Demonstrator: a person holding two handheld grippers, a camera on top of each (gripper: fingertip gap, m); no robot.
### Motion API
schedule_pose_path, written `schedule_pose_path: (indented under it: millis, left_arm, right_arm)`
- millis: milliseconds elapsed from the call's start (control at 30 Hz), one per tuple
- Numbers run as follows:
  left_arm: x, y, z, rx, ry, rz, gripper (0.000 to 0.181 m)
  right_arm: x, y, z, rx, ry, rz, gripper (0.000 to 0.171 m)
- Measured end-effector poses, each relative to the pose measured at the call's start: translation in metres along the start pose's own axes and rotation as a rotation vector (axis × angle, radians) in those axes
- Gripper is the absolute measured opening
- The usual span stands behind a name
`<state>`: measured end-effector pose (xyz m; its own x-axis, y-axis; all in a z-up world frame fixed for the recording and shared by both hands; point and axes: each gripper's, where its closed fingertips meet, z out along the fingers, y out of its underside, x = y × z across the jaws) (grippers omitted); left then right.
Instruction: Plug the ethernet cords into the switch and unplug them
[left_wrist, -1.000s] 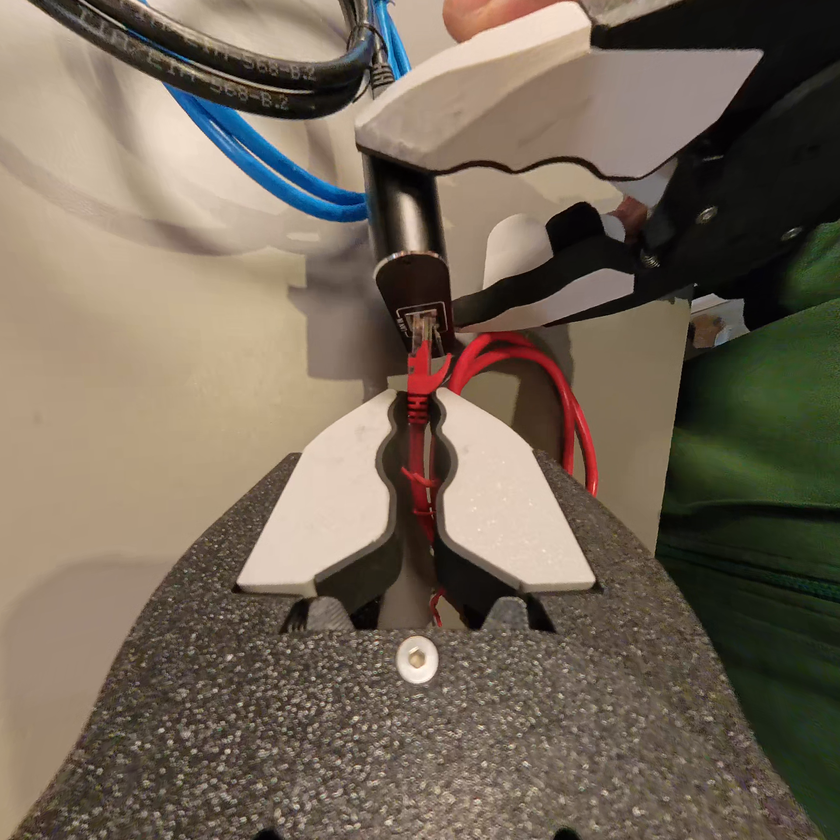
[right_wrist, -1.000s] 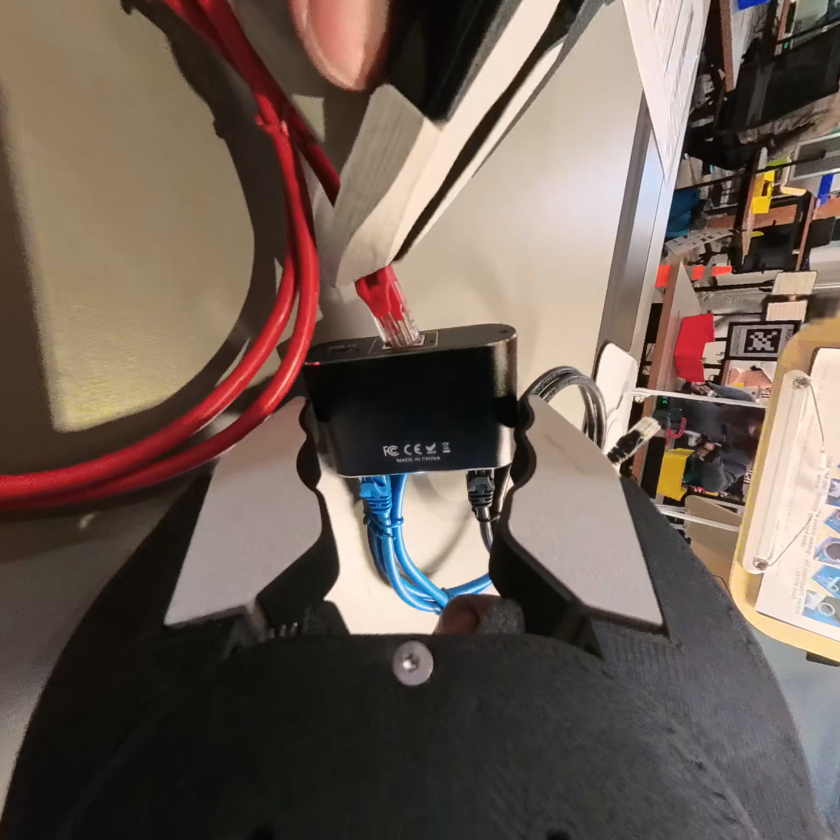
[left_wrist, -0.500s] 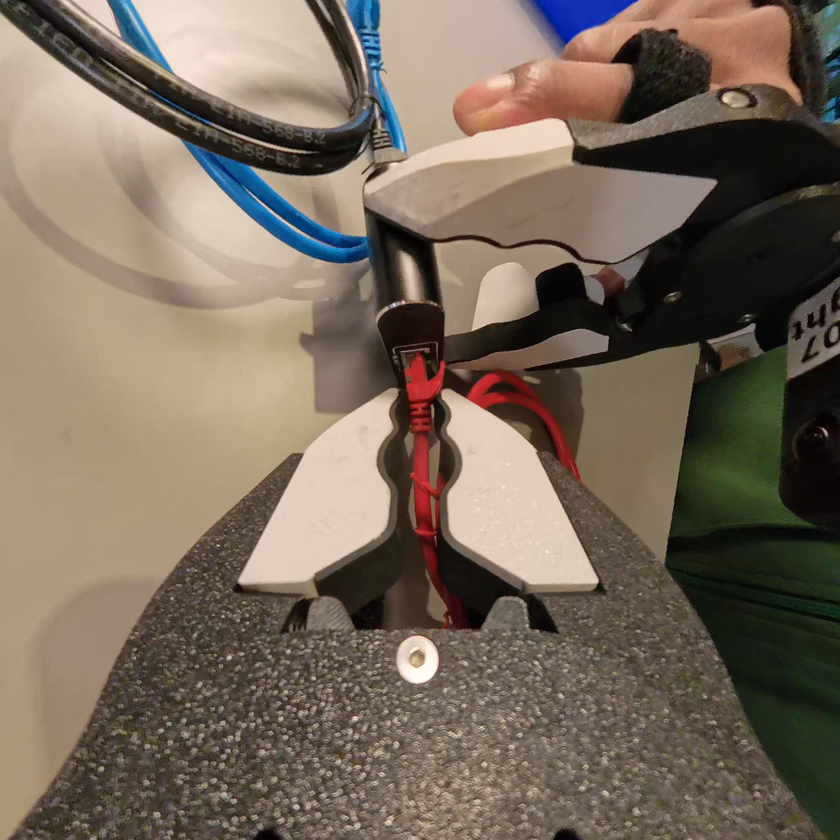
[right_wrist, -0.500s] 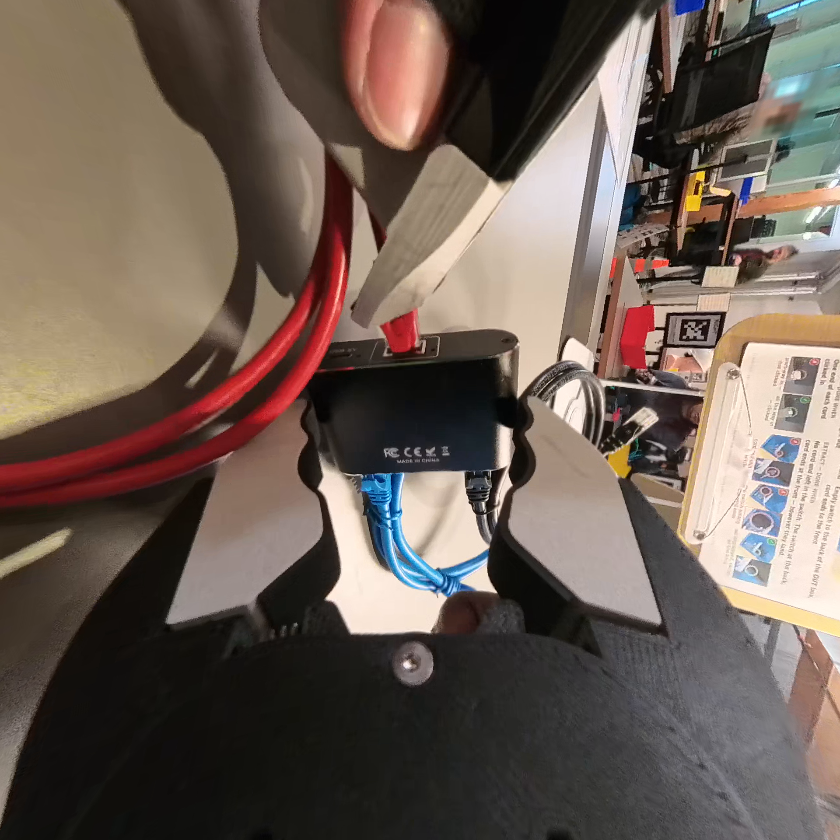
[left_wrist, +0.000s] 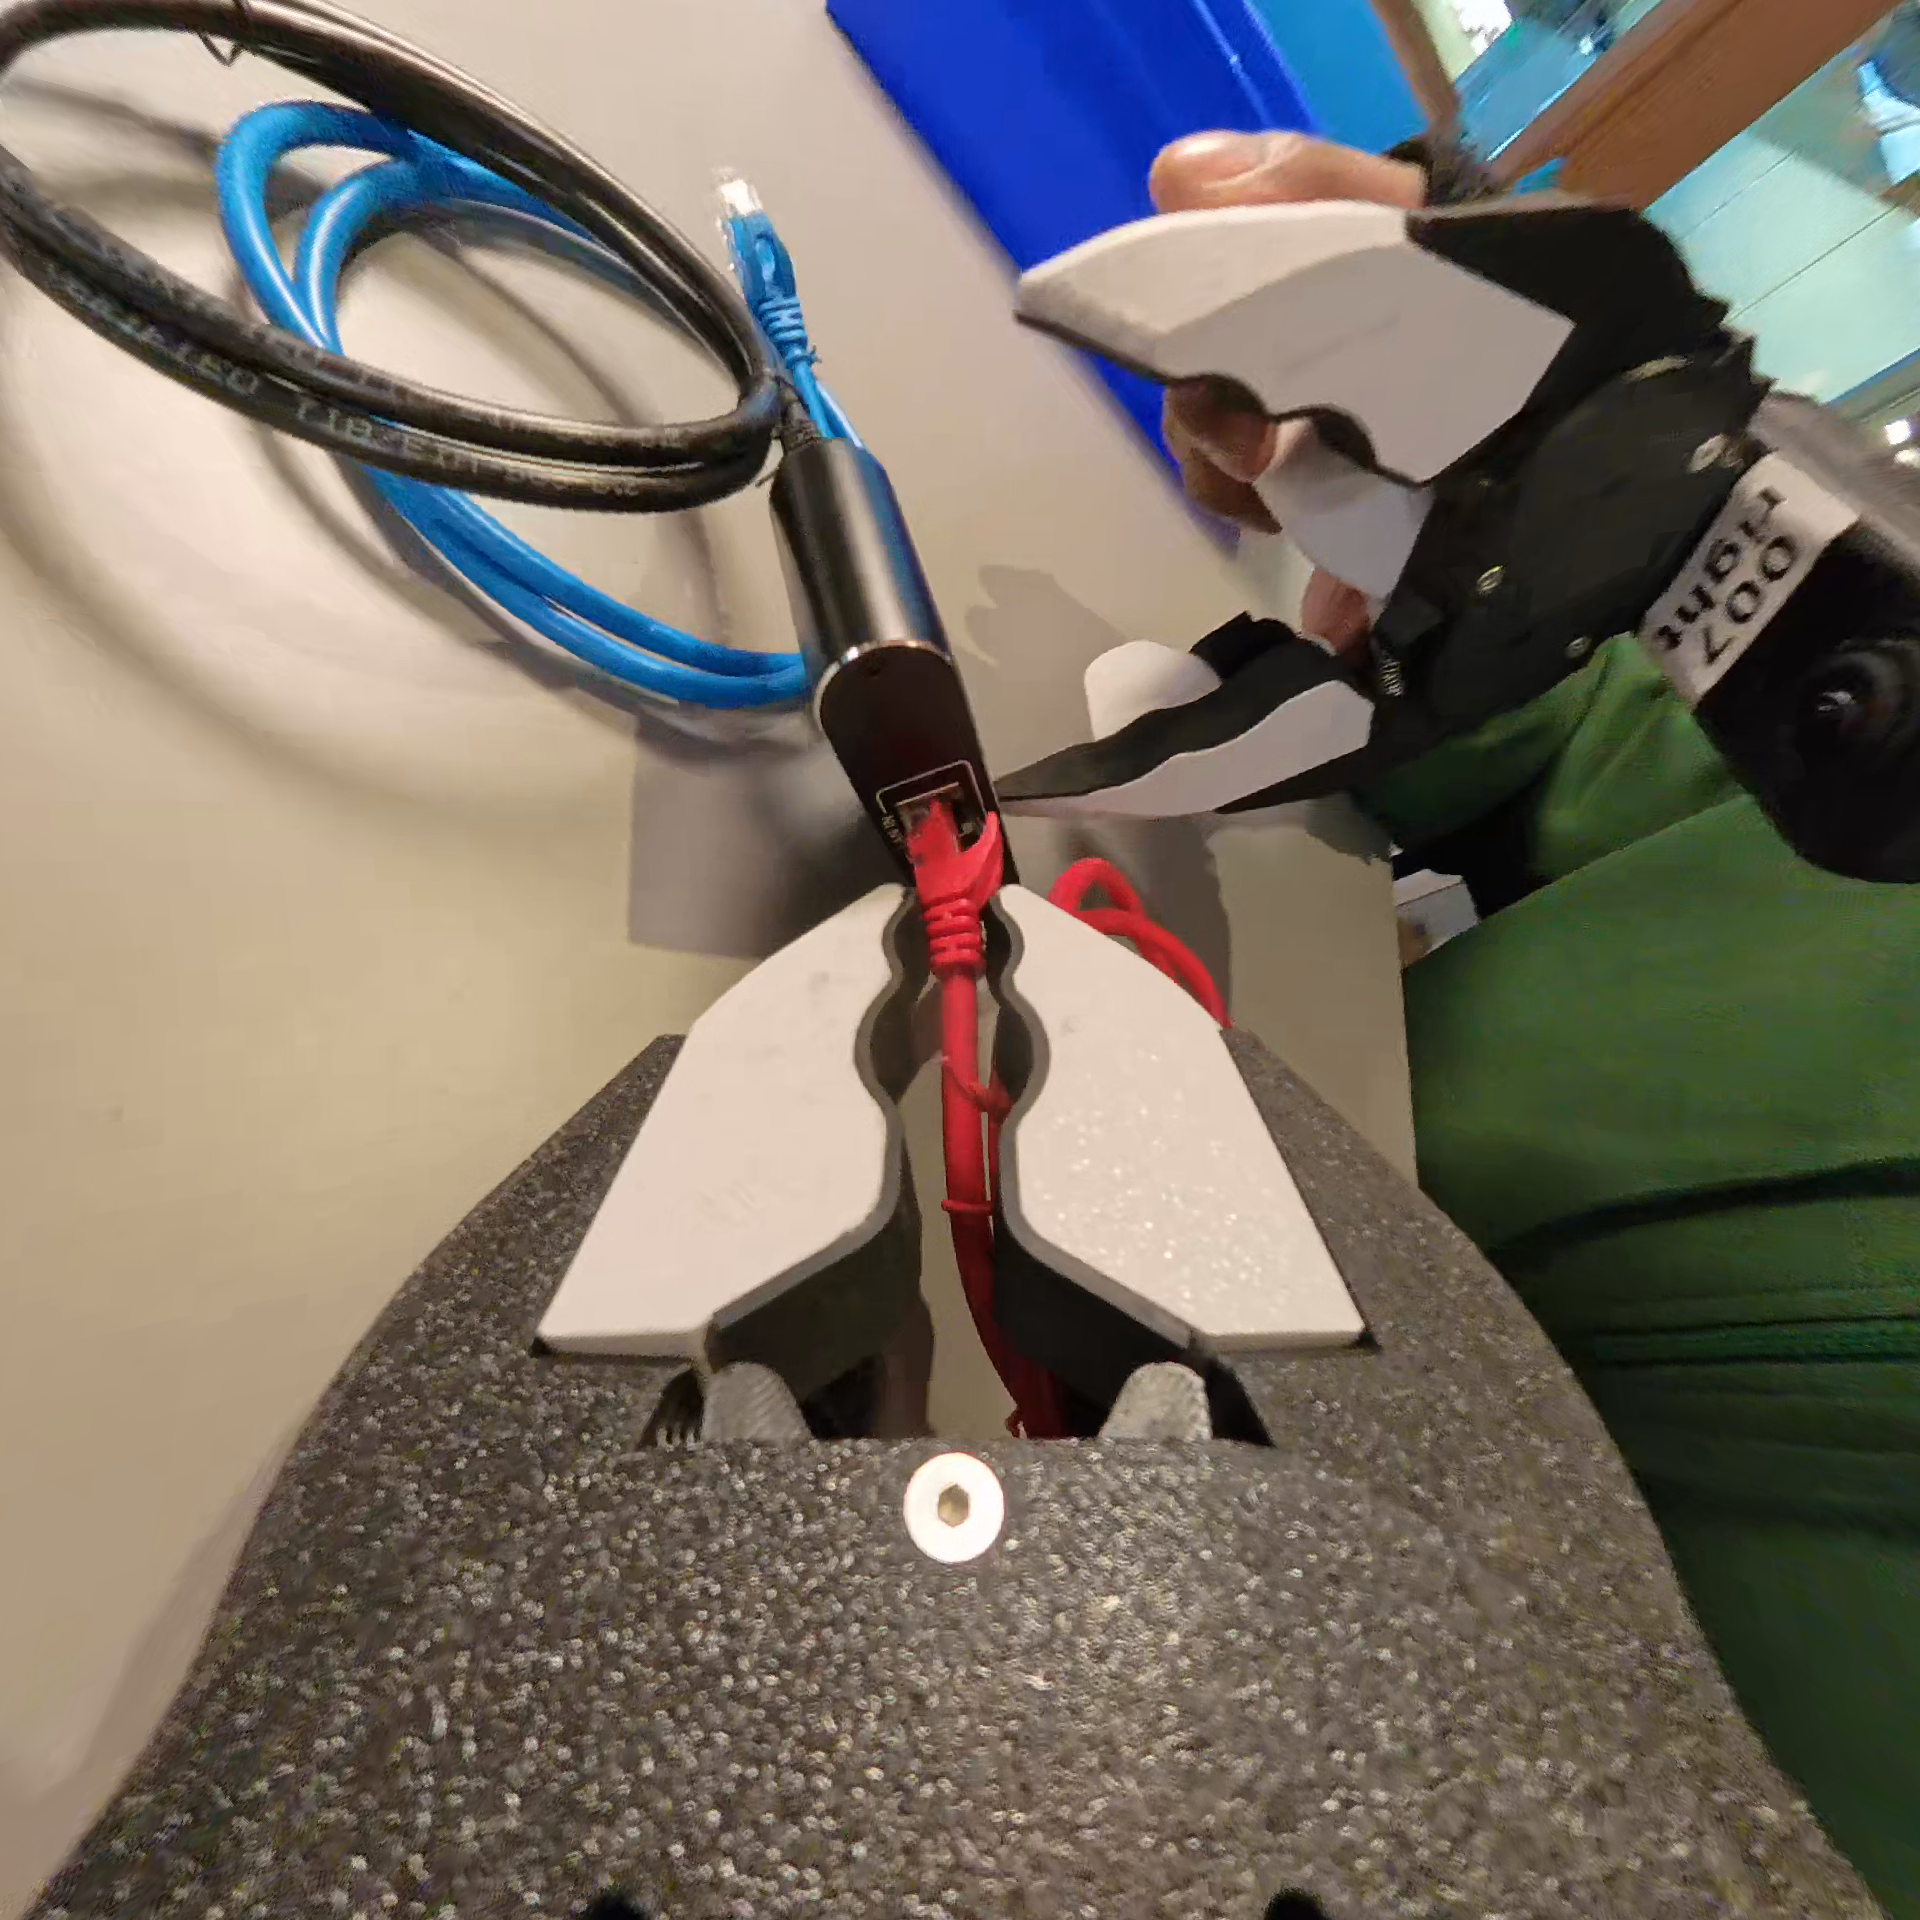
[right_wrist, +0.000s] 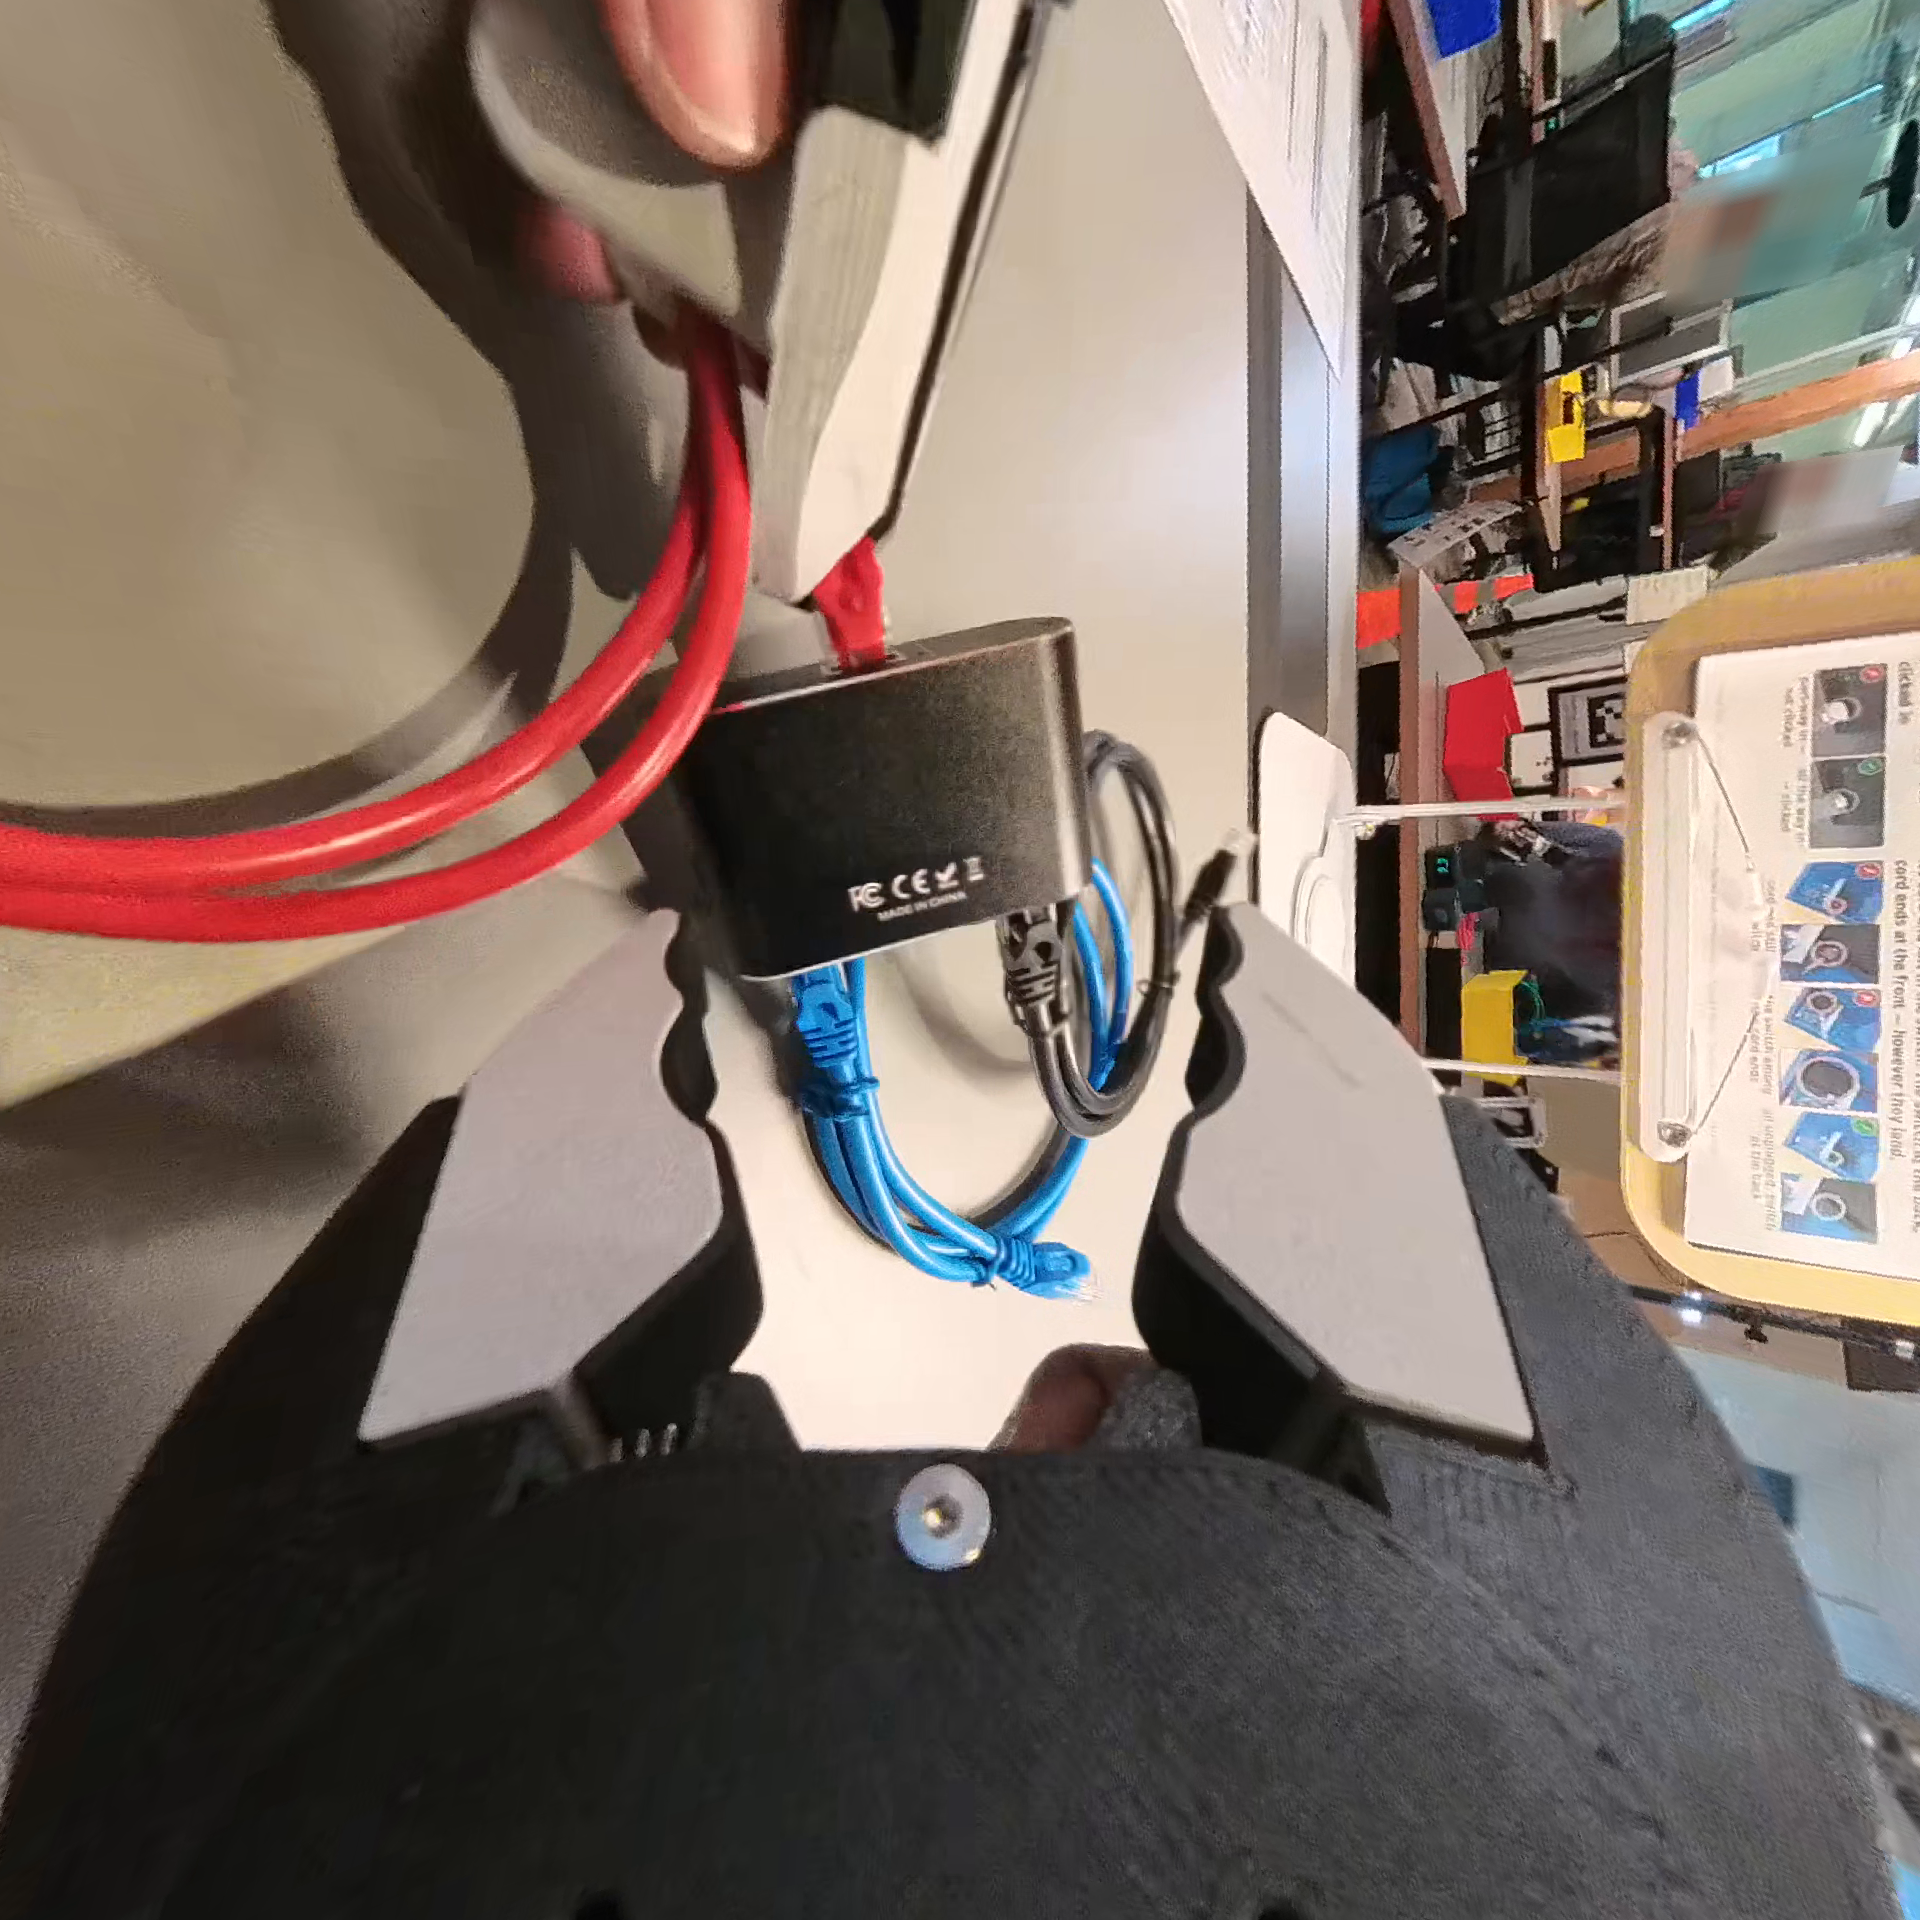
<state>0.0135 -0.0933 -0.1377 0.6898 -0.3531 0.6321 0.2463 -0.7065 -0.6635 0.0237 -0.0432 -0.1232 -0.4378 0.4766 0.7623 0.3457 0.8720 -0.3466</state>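
The black switch (left_wrist: 883, 634) hangs tilted above the table. My left gripper (left_wrist: 954, 914) is shut on the red ethernet cord (left_wrist: 961, 1091) just behind its plug (left_wrist: 940, 852), which sits in the switch's near port. In the right wrist view my right gripper (right_wrist: 945, 935) is open, and the switch (right_wrist: 894, 790) lies just beyond its fingertips, untouched. A blue cord (right_wrist: 831, 1039) and a black cord (right_wrist: 1029, 977) are plugged into the switch's other side. The blue cord's free plug (left_wrist: 753, 249) lies loose. The right gripper's fingers (left_wrist: 1299, 312) show spread apart beside the switch.
The beige table (left_wrist: 312, 935) lies under everything. A clipboard with an instruction sheet (right_wrist: 1766, 935) stands at the right. A person's green garment (left_wrist: 1662, 1143) is close on the right. Red cord loops (right_wrist: 364, 852) trail left. A cluttered room lies beyond the table edge. The left gripper's tips are roughly 6 cm from the right gripper's.
The red plug went from just outside the port to seated in it. My right gripper opened, let go of the switch and drew back. The switch now hangs tilted.
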Motion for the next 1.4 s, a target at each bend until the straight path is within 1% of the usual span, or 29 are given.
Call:
schedule_pose_path:
  millis: [67,167,300,400,500,533,600,633,733,767,833,900,967,1067,1167,1267,1400]
  left_arm:
    - [0.004,-0.002,0.000,0.014,0.026,0.001,0.011]
    - [0.012,-0.007,-0.002,0.057,0.081,-0.022,0.011]
    - [0.016,-0.010,-0.001,0.102,0.131,-0.075,0.010]
    - [0.019,-0.013,0.000,0.136,0.172,-0.112,0.011]
    - [0.026,-0.021,-0.004,0.192,0.241,-0.158,0.010]
    - [0.028,-0.022,-0.004,0.204,0.260,-0.169,0.010]
    - [0.030,-0.022,-0.003,0.204,0.269,-0.169,0.010]
    - [0.031,-0.023,-0.004,0.213,0.270,-0.164,0.010]
    - [0.033,-0.027,-0.008,0.235,0.293,-0.152,0.016]
    - [0.033,-0.030,-0.010,0.254,0.288,-0.130,0.017]
    - [0.033,-0.044,-0.022,0.359,0.269,-0.081,0.023]
    - [0.033,-0.062,-0.043,0.487,0.250,-0.041,0.028]
    - [0.028,-0.072,-0.061,0.580,0.196,-0.001,0.029]
    - [0.013,-0.072,-0.075,0.618,0.080,0.032,0.029]
    - [0.000,-0.065,-0.071,0.585,0.023,0.009,0.029]
    - [-0.003,-0.058,-0.056,0.535,0.022,-0.023,0.028]
    - [-0.001,-0.046,-0.033,0.429,0.004,-0.003,0.028]
  right_arm:
    - [-0.005,0.003,0.003,-0.016,-0.010,-0.039,0.095]
    - [-0.009,0.007,0.006,-0.041,0.000,-0.083,0.096]
    - [-0.013,0.000,0.011,-0.037,0.038,-0.115,0.092]
    - [-0.008,-0.003,0.015,-0.048,0.112,-0.141,0.093]
    - [-0.001,-0.004,0.019,-0.054,0.241,-0.238,0.090]
    - [0.004,-0.004,0.019,-0.056,0.306,-0.273,0.086]
    - [0.016,-0.006,0.014,-0.046,0.421,-0.330,0.064]
    - [0.018,-0.007,0.012,-0.041,0.445,-0.345,0.060]
    - [0.028,-0.011,0.001,-0.016,0.533,-0.355,0.029]
    - [0.030,-0.012,-0.002,-0.009,0.546,-0.357,0.026]
    - [0.033,-0.013,-0.007,-0.010,0.574,-0.370,0.024]
    - [0.034,-0.012,-0.012,-0.009,0.588,-0.369,0.025]
    - [0.038,-0.009,-0.019,-0.013,0.615,-0.365,0.025]
    - [0.051,0.001,-0.034,-0.044,0.651,-0.323,0.026]
    - [0.072,0.017,-0.060,-0.115,0.715,-0.278,0.026]
    - [0.102,0.036,-0.102,-0.211,0.787,-0.221,0.025]
    - [0.148,0.066,-0.174,-0.378,0.861,-0.156,0.026]
